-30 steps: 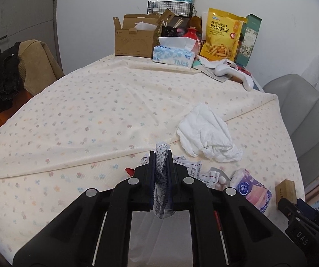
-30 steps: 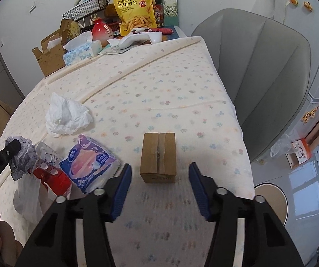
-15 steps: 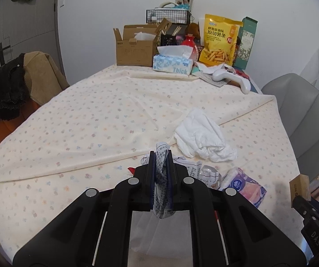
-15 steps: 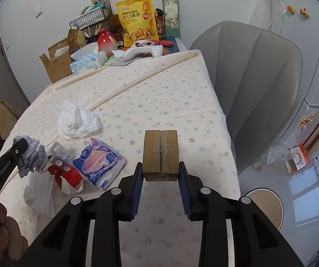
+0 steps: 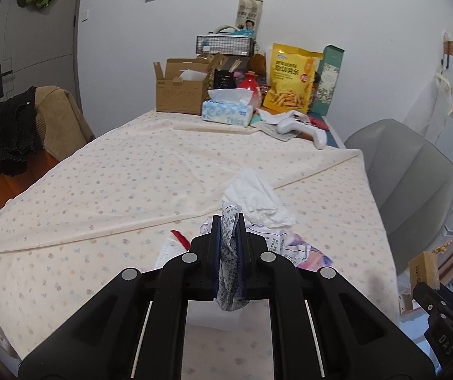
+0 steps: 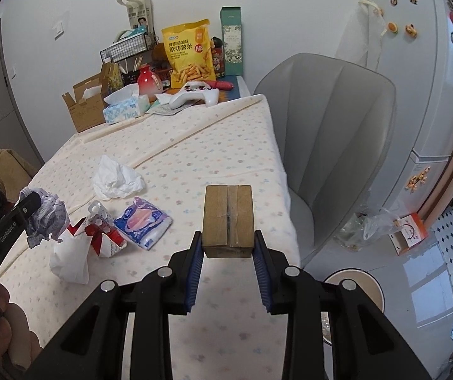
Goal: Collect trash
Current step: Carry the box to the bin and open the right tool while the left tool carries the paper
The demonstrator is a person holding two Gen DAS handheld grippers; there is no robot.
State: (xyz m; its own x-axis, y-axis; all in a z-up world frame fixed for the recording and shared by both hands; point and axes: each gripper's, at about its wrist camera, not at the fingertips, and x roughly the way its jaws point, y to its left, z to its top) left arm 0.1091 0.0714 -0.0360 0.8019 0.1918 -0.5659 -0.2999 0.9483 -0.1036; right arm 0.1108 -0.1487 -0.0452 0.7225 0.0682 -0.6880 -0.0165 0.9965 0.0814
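My left gripper (image 5: 229,224) is shut on a crumpled printed paper (image 5: 230,266), held above the table; the paper also shows in the right wrist view (image 6: 47,218). My right gripper (image 6: 228,240) is shut on a small brown cardboard box (image 6: 228,218), lifted off the table near its right edge; the box shows in the left wrist view (image 5: 424,267). On the flowered tablecloth (image 6: 201,145) lie a crumpled white tissue (image 6: 115,180), a blue and pink wipes pack (image 6: 142,223), a red and white carton (image 6: 104,237), a blister pack (image 6: 98,212) and a white bag (image 6: 68,258).
The far end of the table holds an open cardboard box (image 5: 180,90), a tissue box (image 5: 228,110), a yellow snack bag (image 5: 291,79) and a white game controller (image 5: 302,126). A grey chair (image 6: 331,133) stands to the right. A round bin (image 6: 353,288) stands on the floor.
My right gripper closed on the brown box and lifted it off the table. My left gripper rose and drew back with the paper still in it.
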